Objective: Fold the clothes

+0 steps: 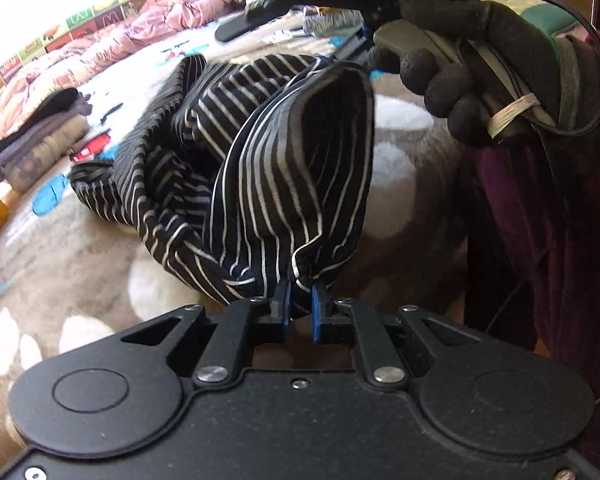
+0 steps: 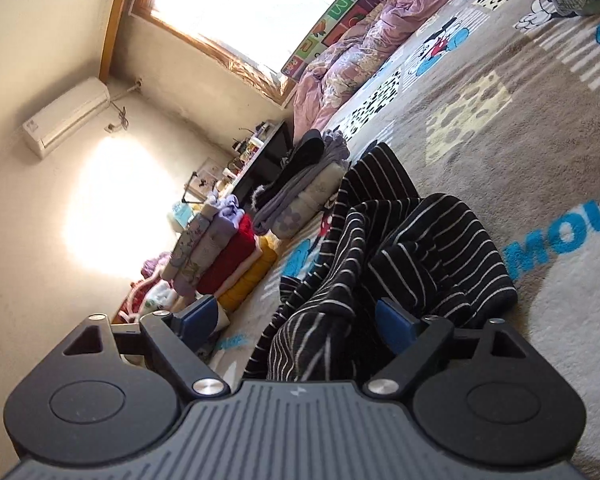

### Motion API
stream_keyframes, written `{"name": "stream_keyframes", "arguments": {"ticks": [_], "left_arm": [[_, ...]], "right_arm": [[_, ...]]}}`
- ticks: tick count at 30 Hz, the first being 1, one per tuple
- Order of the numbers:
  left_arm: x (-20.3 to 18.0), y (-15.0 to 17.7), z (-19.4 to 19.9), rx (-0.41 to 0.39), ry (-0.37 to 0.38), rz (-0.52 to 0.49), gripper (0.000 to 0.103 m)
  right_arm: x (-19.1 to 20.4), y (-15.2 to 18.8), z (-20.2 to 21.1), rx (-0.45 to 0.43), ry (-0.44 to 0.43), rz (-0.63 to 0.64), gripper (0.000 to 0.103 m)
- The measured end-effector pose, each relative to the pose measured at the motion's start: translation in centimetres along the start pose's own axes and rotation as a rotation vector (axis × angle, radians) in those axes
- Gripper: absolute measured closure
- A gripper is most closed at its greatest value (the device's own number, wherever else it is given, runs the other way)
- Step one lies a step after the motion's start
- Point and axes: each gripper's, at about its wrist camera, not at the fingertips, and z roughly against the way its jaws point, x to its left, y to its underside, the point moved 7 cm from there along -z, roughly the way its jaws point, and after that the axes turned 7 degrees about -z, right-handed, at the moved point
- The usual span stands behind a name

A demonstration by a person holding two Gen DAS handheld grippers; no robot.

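Left gripper (image 1: 301, 294) pinching a fold of striped shirt (image 1: 260, 168), lifted off the rug (image 1: 80, 264); right gripper (image 2: 300, 322) spread, shirt bunched between the pads, untouched; gloved hand (image 1: 472, 76) on its handle; folded stack (image 2: 300, 196) beyond.

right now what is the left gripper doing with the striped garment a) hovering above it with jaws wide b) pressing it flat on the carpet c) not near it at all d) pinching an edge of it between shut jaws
d: the left gripper has its blue pads closed on a bunched edge of the black and white striped garment, which hangs up from them.
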Motion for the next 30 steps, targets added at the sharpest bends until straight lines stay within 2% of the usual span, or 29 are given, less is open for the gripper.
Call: {"name": "stream_keyframes", "arguments": {"ticks": [1,3,4,8,11,15,21,26,30], "left_arm": [[0.0,0.2,-0.1,0.008,0.001,0.010,0.095],[0.2,0.6,-0.3,0.021,0.010,0.036,0.093],[0.3,0.6,-0.1,0.016,0.016,0.046,0.092],[0.9,0.3,1.1,-0.023,0.041,0.099,0.062],[1.9,-0.1,2.4,-0.070,0.069,0.160,0.059],[3.8,-0.9,3.7,-0.126,0.090,0.284,0.056],[7.5,-1.5,2.8,-0.126,0.077,0.497,0.046],[9.2,-1.6,1.5,-0.091,0.072,0.610,0.043],[10.3,-1.7,0.7,-0.082,0.093,0.695,0.041]], "right_arm": [[0.0,0.3,-0.3,0.014,0.017,0.021,0.039],[-0.1,1.1,-0.7,0.043,0.069,0.062,0.053],[-0.1,1.4,-0.8,0.049,0.077,0.072,0.063],[-0.3,2.4,-0.8,0.071,0.108,0.110,0.079],[-0.3,2.6,0.2,0.046,0.097,0.100,0.089],[-0.7,2.7,2.8,-0.018,0.062,0.035,0.090],[-3.0,2.4,7.0,-0.121,0.086,-0.082,0.091],[-6.6,2.4,10.4,-0.191,0.181,-0.217,0.091],[-8.9,2.9,12.4,-0.221,0.270,-0.278,0.091]]}}
